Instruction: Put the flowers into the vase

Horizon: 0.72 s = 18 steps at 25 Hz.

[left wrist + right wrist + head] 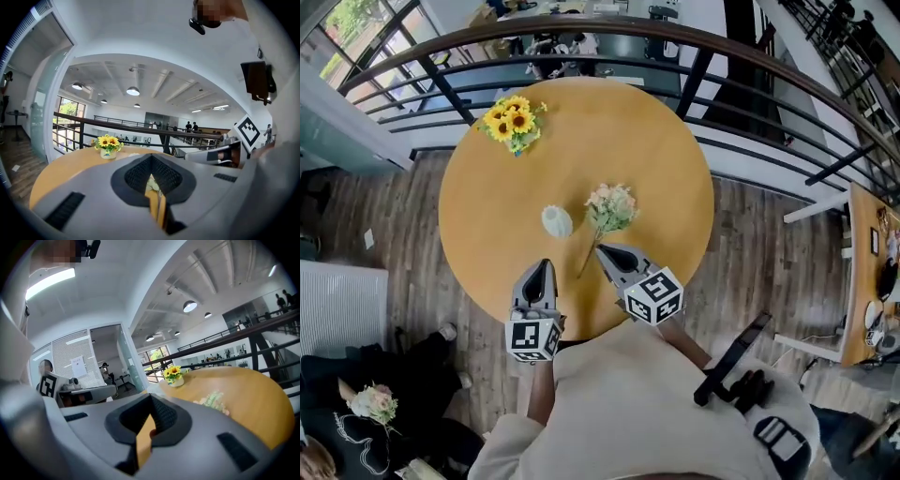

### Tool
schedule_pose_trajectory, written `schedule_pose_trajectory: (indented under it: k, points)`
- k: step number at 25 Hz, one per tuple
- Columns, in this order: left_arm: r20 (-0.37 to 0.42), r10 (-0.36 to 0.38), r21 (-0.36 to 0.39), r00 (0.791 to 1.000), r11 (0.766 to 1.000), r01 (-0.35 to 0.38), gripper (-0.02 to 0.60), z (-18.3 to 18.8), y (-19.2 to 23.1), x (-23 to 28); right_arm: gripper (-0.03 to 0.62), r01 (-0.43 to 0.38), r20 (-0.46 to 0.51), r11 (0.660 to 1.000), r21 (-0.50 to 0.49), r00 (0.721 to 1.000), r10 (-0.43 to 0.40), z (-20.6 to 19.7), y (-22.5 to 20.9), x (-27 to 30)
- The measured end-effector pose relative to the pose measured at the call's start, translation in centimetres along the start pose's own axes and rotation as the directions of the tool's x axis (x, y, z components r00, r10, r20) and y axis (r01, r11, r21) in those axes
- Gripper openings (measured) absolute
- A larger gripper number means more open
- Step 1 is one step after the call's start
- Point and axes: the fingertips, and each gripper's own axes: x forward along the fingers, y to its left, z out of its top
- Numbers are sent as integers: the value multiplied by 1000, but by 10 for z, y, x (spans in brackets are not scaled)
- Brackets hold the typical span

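A round wooden worktop [656, 141] stands on a floor of grey-brown planks [750, 244], on an upper level of a bright hall. At the near edge of the worktop, the person holds both tools low over the wood, with the tips pointing away from the body. The left gripper [540, 272] has its jaws together and nothing between them; in its own view only a thin slit of the orange wood shows between the dark pads. The right gripper [607, 254] is the same, jaws together and empty, and it is turned a little toward the left. Between the two tips lies the lower end of a thin stem [584, 262], just beside the right gripper; I cannot tell if they touch. The stem goes up and to the right to the flowers [610, 207], a bunch of pale pink and cream blossoms with green leaves that lies flat near the middle of the worktop. Just to their left, apart from them, stands the small white vase [556, 221]. Well apart, close to the far left edge, a little pot of sunflowers [514, 122] stands upright. Behind the worktop a dark curved railing [695, 82] runs around. At the lower left, beside the worktop, a person in black clothes [356, 370] has a small pale bouquet [373, 403].
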Motion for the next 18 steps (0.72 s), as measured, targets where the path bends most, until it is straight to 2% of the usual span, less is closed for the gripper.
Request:
schedule_pose_trajectory:
  k: [5, 9, 10, 12, 13, 15, 18]
  points:
    - [-83, 14, -48, 996, 999, -18, 6, -27, 12, 3, 8, 31, -92, 998, 58, 995, -26, -27, -12, 16]
    - [-128, -17, -68, 992, 998, 9, 6, -40, 21, 11, 9, 53, -169, 990, 134, 985, -30, -58, -22, 25]
    - [-141, -28, -73, 990, 997, 18, 6, -44, 23, 13, 54, 53, -200, 982, 179, 980, -17, -71, -25, 28]
    - [-166, -49, -89, 985, 995, 34, 6, -53, 28, 19, 246, 70, -274, 955, 289, 962, 13, -103, -34, 32]
    - [-177, -59, -98, 982, 994, 42, 6, -57, 29, 21, 308, 94, -311, 939, 330, 950, 14, -118, -40, 32]
    - [-193, -76, -111, 978, 992, 55, 6, -63, 32, 24, 330, 161, -362, 916, 369, 932, -18, -141, -55, 32]
    - [-207, -82, -121, 975, 991, 58, 6, -68, 36, 29, 330, 240, -380, 879, 411, 922, -74, -153, -78, 36]
